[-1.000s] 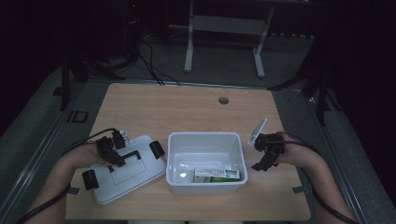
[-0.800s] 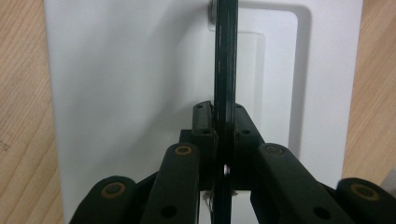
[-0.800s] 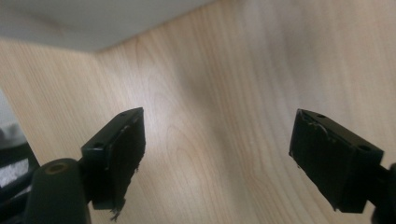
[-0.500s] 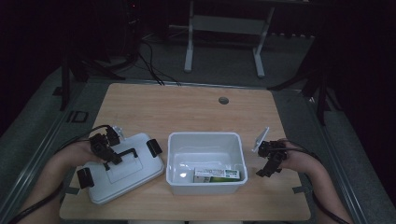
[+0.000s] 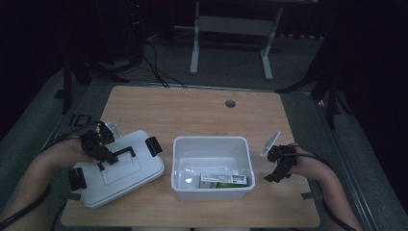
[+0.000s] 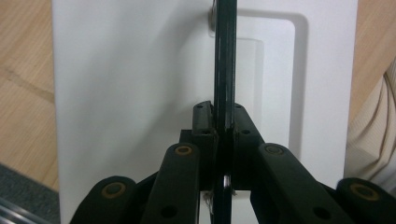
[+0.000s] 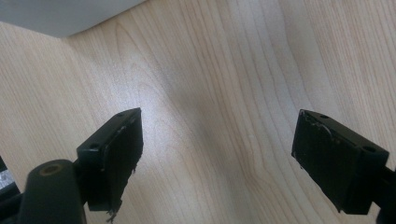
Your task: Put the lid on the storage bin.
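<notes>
A white lid (image 5: 126,174) with a black handle (image 5: 124,152) and black end clips is left of an open white bin (image 5: 210,142). My left gripper (image 5: 109,158) is shut on that handle and holds the lid tilted. In the left gripper view, the jaws (image 6: 223,119) pinch the thin handle (image 6: 225,56) against the lid (image 6: 130,74). A green and white box (image 5: 224,180) lies in the bin. Right of the bin, my right gripper (image 5: 275,169) is open over bare wood. Its jaws (image 7: 217,144) have just spread a little wider, with nothing between them.
The wooden table (image 5: 192,110) has a small round hole (image 5: 230,103) near its far edge. A corner of the bin (image 7: 60,14) shows at the top left of the right gripper view. A sleeve (image 6: 373,135) is beside the lid. Dark stands and cables lie on the floor beyond.
My left gripper has risen with the lid, which has shifted a little to the left and tilted. The right gripper has come down and toward the front, right of the bin.
</notes>
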`<state>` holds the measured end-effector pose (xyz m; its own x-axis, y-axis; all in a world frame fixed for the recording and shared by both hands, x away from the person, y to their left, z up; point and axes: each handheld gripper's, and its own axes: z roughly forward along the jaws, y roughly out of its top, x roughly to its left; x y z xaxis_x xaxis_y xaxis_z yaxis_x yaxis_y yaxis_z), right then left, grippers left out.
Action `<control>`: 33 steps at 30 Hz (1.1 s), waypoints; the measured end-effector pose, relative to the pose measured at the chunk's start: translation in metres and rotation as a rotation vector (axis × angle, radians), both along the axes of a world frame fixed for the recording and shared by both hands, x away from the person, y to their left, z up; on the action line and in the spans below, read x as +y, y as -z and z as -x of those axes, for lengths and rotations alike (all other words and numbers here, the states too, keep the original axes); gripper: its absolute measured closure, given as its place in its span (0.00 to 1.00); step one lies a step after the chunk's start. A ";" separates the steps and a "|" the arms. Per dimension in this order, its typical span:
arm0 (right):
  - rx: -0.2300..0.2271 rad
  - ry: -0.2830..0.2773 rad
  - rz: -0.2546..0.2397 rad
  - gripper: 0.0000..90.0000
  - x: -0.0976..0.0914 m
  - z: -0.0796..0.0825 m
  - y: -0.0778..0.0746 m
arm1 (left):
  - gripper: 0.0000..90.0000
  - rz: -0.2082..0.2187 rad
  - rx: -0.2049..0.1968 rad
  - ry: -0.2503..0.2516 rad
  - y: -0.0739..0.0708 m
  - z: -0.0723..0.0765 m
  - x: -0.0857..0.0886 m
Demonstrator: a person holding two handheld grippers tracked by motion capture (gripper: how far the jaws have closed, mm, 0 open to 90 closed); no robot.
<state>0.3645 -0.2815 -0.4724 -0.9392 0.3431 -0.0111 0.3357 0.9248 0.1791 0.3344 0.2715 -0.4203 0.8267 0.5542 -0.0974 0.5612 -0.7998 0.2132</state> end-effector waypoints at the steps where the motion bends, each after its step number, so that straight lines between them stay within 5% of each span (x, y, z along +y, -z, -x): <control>1: 0.000 0.002 -0.001 0.18 0.000 0.000 0.000 | 0.94 0.003 -0.003 -0.005 -0.006 0.001 0.000; 21: -0.001 -0.015 -0.010 0.18 -0.002 0.003 0.001 | 0.94 -0.009 -0.051 0.028 -0.057 0.008 -0.008; 33: 0.001 -0.025 -0.012 0.18 -0.001 0.004 0.002 | 0.93 0.012 -0.084 0.085 -0.079 0.004 -0.043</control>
